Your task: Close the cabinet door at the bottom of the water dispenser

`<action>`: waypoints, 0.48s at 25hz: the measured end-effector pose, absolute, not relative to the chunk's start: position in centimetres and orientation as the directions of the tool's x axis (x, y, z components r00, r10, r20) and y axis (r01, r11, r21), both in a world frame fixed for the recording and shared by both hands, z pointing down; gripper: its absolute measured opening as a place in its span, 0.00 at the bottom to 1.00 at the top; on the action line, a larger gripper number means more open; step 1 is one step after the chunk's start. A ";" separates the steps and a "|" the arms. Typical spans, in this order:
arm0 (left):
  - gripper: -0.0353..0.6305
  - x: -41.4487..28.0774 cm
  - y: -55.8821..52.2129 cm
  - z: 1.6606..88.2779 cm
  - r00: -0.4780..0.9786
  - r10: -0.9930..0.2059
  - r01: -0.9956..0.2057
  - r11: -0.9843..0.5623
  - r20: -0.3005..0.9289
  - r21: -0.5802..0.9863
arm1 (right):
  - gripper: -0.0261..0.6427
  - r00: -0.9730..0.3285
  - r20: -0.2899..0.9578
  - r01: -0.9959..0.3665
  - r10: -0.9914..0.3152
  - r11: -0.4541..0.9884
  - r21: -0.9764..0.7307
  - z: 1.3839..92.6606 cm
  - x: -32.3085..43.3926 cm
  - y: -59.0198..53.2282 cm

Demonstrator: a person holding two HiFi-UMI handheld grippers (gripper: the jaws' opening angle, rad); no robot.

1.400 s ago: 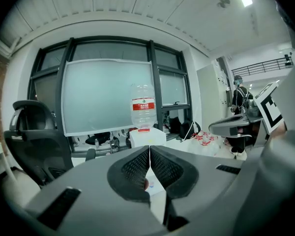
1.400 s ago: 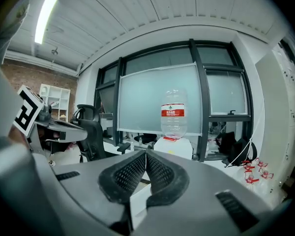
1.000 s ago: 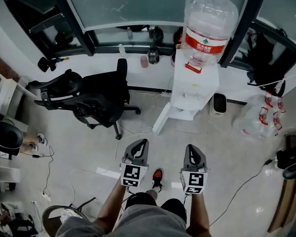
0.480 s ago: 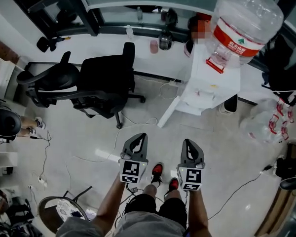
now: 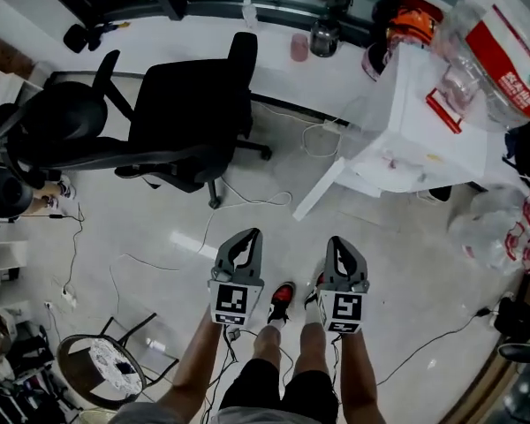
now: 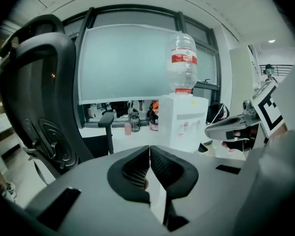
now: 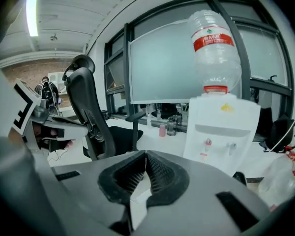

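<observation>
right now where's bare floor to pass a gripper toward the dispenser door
Bare floor lies between the open door, the right gripper and the bags. Crowded: cables by the chair, and the stool at left.

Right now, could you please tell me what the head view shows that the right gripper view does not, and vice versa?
Only the head view: the white cabinet door standing open at the foot of the white water dispenser, and the person's red-and-black shoes. Only the right gripper view: the dispenser's two front taps, and the right gripper, jaws shut and empty. Both: the dispenser itself, its clear red-labelled bottle, and the black office chair.
</observation>
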State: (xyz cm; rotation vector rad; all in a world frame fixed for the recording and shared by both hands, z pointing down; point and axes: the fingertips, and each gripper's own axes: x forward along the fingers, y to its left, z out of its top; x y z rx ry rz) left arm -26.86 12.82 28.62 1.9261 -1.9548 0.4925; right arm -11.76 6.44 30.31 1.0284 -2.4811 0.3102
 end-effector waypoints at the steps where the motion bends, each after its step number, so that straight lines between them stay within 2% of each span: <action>1: 0.09 -27.1 12.6 30.0 -0.022 -0.874 -1.000 0.025 0.486 0.000 | 0.07 -0.635 0.479 -0.707 -0.606 0.705 -0.044 31.7 -12.1 6.1; 12: 0.09 -27.4 12.3 44.1 -0.044 -0.842 -0.997 0.074 0.537 0.034 | 0.07 -0.650 0.557 -0.664 -0.517 0.743 -0.085 46.8 -13.9 4.7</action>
